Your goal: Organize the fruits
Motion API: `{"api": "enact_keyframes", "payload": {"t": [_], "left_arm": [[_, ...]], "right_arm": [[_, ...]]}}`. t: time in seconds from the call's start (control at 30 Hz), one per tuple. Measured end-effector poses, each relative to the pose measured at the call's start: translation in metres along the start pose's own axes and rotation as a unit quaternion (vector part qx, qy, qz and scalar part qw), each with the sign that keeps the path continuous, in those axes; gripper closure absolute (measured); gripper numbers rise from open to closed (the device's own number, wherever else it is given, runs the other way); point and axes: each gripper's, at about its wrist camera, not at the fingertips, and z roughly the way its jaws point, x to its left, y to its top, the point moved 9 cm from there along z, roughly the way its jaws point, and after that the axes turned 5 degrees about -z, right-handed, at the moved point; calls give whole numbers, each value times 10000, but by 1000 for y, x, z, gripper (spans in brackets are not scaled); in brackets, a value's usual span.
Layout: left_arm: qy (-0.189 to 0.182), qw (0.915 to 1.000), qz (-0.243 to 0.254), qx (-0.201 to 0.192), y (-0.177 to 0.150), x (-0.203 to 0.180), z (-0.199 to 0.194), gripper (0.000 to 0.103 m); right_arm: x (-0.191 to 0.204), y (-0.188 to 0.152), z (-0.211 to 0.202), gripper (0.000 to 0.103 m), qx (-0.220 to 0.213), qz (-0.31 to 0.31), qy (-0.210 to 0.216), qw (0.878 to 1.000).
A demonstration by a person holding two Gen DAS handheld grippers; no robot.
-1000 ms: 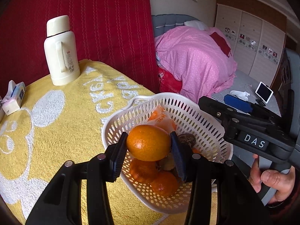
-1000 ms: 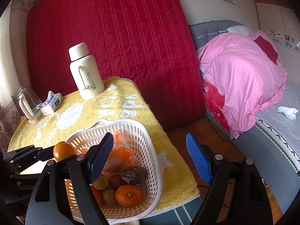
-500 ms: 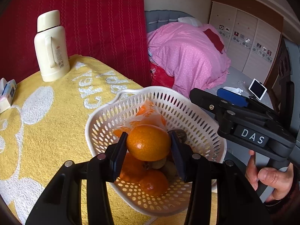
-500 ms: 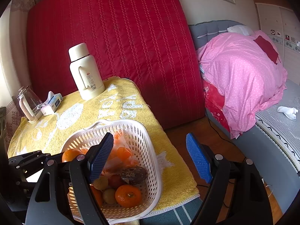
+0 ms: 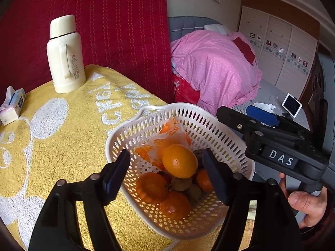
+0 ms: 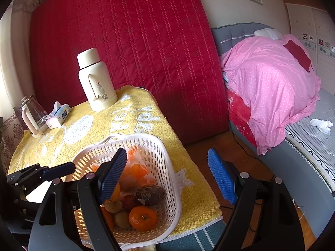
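Note:
A white perforated basket (image 5: 188, 108) (image 6: 174, 198) stands near the right edge of the yellow towel. My left gripper (image 5: 165, 163) hovers over it and its jaws are opening. The big orange (image 5: 180, 161) lies between them on the fruit pile, and neither pad touches it. Under it are two more oranges (image 5: 151, 187), small brown kiwis (image 5: 182, 184) and an orange printed bag (image 5: 167, 133). My right gripper (image 6: 166, 161) stands open and empty beside the basket's right side. From there I see an orange (image 6: 142, 218) and a dark brown fruit (image 6: 149, 194).
A cream thermos (image 5: 66, 54) (image 6: 96, 81) stands at the back of the towel-covered table (image 5: 62, 146), with a tissue pack (image 5: 12, 108) and a glass kettle (image 6: 31, 115) to the left. A red mattress (image 6: 136, 41) leans behind it. A bed with a pink quilt (image 6: 270, 79) is on the right.
The left jaws have spread apart and let go of the big orange, which has sunk onto the fruit in the basket. The right gripper has not moved.

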Motion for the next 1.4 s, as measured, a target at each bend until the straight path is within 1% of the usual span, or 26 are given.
{"api": "enact_keyframes", "payload": {"t": [0.07, 0.13, 0.17, 0.23, 0.27, 0.3, 0.33, 0.43, 0.57, 0.7, 0.83, 0.97, 1.2, 1.4], "left_arm": [[23, 10000, 6, -18, 0, 1, -2, 25], [37, 10000, 3, -43, 1, 2, -4, 17], [44, 10000, 0, -69, 2, 2, -6, 16], [78, 9999, 5, -115, 3, 2, -9, 9], [108, 9998, 13, -138, 4, 3, -10, 8], [144, 9998, 23, -150, 4, 3, -11, 6], [191, 9997, 34, -162, 4, 4, -12, 5], [289, 9994, 49, -188, 4, 5, -15, 5], [422, 9985, 114, -316, 5, 5, -24, 5], [781, 9957, 238, -430, 5, 9, -30, 5], [1036, 9930, 241, -519, 4, 15, -36, 5], [1154, 9916, 197, -546, 2, 21, -41, 5], [1524, 9869, 145, -509, -5, 33, -50, 5], [1650, 9845, 85, -595, -9, 36, -62, 5]], "right_arm": [[1, 0, 0, 22, -2, -7, 6, 10000], [2, 0, -1, 22, -4, -19, 7, 10000], [3, 0, -1, 22, -7, -19, 7, 10000], [3, 1, -1, 17, -18, -23, -5, 10000], [3, 1, -2, 12, -33, -27, -20, 10000], [3, 2, -3, 9, -48, -31, -25, 10000], [4, 2, -3, 9, -54, -33, -21, 10000], [5, 3, -4, 8, -38, -42, 8, 10000], [8, 3, -6, 4, -58, -145, -46, 9999], [13, 3, -7, 3, -60, -303, -132, 9994], [15, 0, -7, 3, -25, -403, -225, 9989], [14, -2, -11, 3, -15, -443, -283, 9986], [16, -7, -19, 3, -10, -549, -314, 9980], [25, -13, -25, 3, 40, -674, -259, 9974]]}}
